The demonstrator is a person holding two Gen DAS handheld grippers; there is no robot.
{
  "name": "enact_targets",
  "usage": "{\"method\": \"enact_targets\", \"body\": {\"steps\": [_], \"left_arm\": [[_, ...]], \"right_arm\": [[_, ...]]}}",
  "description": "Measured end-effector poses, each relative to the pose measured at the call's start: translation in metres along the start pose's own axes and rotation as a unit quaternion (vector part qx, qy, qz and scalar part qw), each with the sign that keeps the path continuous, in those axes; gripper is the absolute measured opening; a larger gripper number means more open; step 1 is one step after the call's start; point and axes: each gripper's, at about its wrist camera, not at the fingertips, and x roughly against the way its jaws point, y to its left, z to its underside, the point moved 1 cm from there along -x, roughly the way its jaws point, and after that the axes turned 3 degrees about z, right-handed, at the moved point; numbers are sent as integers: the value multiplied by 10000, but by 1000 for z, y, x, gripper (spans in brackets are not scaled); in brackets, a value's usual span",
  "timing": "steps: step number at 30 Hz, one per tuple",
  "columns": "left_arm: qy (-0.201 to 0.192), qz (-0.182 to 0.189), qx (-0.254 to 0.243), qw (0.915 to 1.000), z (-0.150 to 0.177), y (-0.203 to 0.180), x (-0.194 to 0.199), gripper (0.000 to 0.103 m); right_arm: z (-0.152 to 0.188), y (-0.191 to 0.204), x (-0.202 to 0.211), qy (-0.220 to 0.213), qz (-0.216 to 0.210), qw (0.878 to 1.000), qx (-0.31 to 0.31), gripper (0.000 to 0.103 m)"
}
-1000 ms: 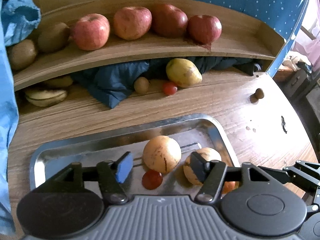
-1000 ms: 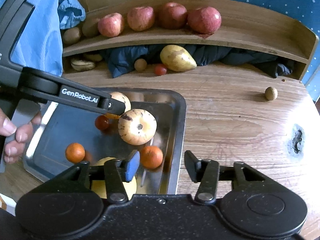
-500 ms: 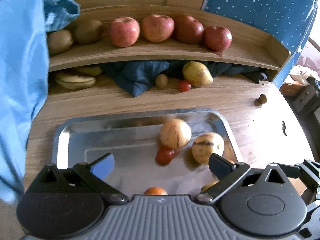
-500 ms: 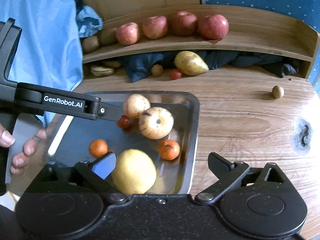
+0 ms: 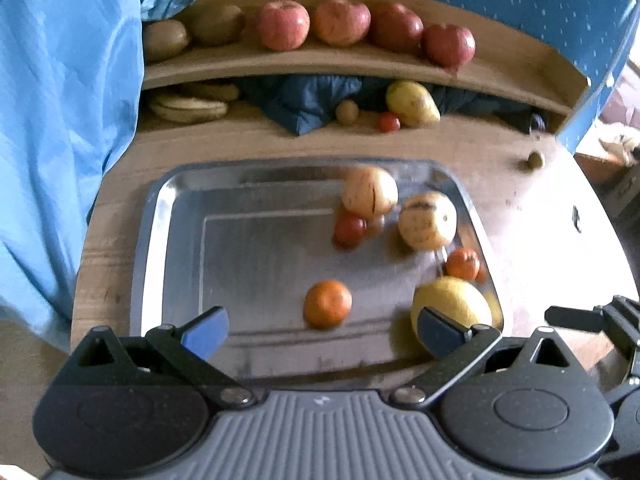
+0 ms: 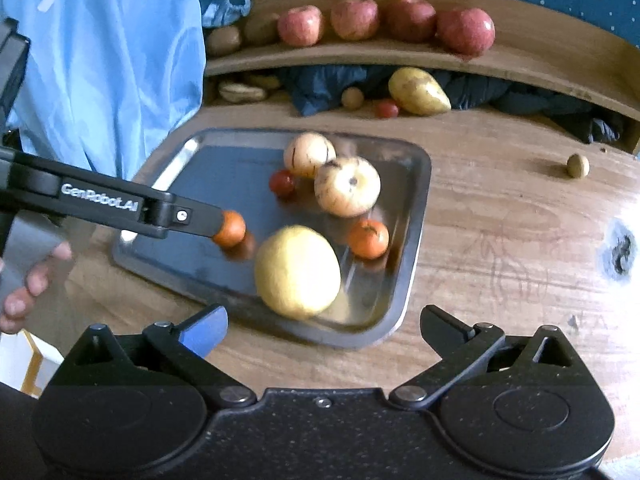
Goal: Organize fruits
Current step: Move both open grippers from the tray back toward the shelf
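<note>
Both grippers gape wide and empty – left gripper (image 5: pixel 320 330), right gripper (image 6: pixel 322 330) – above the rectangular steel tray (image 5: pixel 180 216). The large yellow round fruit (image 6: pixel 298 272) is blurred; the small orange tangerine (image 6: pixel 230 228) is partly hidden behind the left tool's finger.

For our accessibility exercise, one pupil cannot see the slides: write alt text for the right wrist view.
A metal tray on a wooden table holds a large yellow fruit, two pale striped fruits, two small oranges and a tomato. The right tool is open above the tray's near edge; red apples line a shelf behind.

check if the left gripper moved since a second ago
Yes. The left gripper has pulled back from the metal tray: its fingers stood over the tray's middle, now over its near edge, and opened wider.
</note>
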Motion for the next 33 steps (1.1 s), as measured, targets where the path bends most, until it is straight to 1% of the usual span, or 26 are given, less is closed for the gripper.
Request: {"method": "enact_targets", "body": {"steps": [3, 7, 9, 13, 19, 26, 33], "left_arm": [[139, -65, -112, 9998, 7, -2, 2, 102], [502, -162, -309, 9981, 13, -4, 2, 102], [575, -232, -371, 9974, 14, -5, 3, 102], [705, -295, -354, 9964, 16, -3, 5, 102], [989, -369, -277, 9940, 17, 3, -1, 102], [976, -370, -296, 9941, 8, 2, -3, 102], [902, -275, -355, 9949, -12, 0, -12, 102]], "right_arm": [[4, -1, 1, 68, 15, 10000, 5, 102], [7, -7, 1, 230, 181, 9996, -62, 102], [9, -10, -1, 294, 158, 9993, -150, 102], [12, -12, -4, 444, 72, 9987, -227, 102], [12, -10, -5, 510, 122, 9984, -224, 102], [7, -20, -7, 399, 264, 9981, -389, 102], [-7, -36, -8, 196, 482, 9970, -570, 102]]}}
